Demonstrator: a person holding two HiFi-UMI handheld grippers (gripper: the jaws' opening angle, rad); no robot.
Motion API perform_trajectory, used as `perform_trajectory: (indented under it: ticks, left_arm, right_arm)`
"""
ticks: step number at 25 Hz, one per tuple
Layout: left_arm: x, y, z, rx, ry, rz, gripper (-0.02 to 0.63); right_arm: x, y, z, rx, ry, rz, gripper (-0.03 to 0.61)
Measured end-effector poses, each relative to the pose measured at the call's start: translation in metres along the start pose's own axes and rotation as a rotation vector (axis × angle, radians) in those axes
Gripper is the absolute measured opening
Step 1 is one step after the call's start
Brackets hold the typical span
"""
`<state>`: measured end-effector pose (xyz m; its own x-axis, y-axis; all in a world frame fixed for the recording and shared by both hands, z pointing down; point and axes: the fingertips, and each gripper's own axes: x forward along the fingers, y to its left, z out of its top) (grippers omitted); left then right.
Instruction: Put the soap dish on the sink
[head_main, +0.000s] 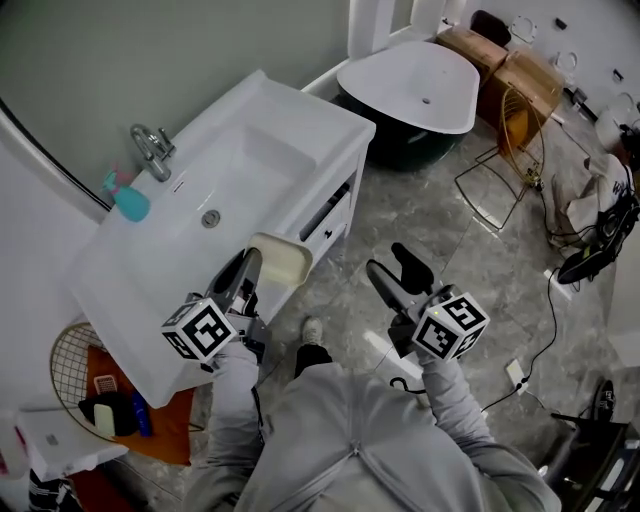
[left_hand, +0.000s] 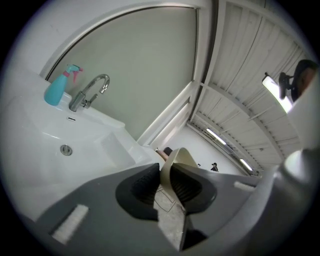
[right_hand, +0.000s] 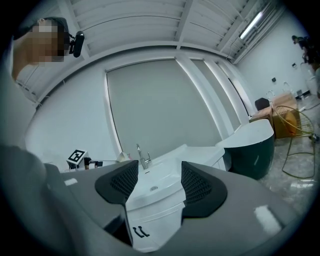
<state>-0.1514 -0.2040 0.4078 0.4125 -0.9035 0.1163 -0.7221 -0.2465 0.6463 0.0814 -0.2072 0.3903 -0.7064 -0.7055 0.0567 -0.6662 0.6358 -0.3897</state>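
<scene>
A cream soap dish (head_main: 281, 259) hangs at the front edge of the white sink (head_main: 230, 150), pinched by its rim in my left gripper (head_main: 250, 270). In the left gripper view the thin edge of the soap dish (left_hand: 179, 159) stands between the two dark pads, with the sink (left_hand: 35, 165) below and to the left. My right gripper (head_main: 398, 270) is open and empty over the floor, to the right of the sink cabinet. Between its pads, the right gripper view frames the sink (right_hand: 165, 175) and the faucet (right_hand: 143, 159).
A chrome faucet (head_main: 152, 148) and a turquoise spray bottle (head_main: 127, 196) stand at the sink's back edge. A white freestanding tub (head_main: 415, 85) is at the far right, with cardboard boxes (head_main: 520, 80) and a wire rack (head_main: 505, 160) beyond. A round wire basket (head_main: 70, 365) sits low left.
</scene>
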Motion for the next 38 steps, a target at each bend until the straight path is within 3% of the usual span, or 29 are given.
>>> perform_trajectory:
  ticks: [7, 20, 29, 38]
  left_arm:
    - [0.082, 0.051, 0.032, 0.001, 0.094, -0.016, 0.124]
    - [0.23, 0.153, 0.052, 0.026, 0.275, 0.058, 0.124]
    - [0.313, 0.185, 0.064, 0.048, 0.329, 0.069, 0.124]
    - [0.365, 0.211, 0.052, 0.048, 0.369, 0.097, 0.124]
  right_arm:
    - [0.061, -0.031, 0.02, 0.015, -0.014, -0.085, 0.272]
    - [0.134, -0.085, 0.025, 0.057, -0.008, -0.176, 0.272]
    - [0.146, -0.109, 0.021, 0.07, 0.009, -0.264, 0.272]
    - [0.145, -0.129, 0.022, 0.069, 0.021, -0.344, 0.272]
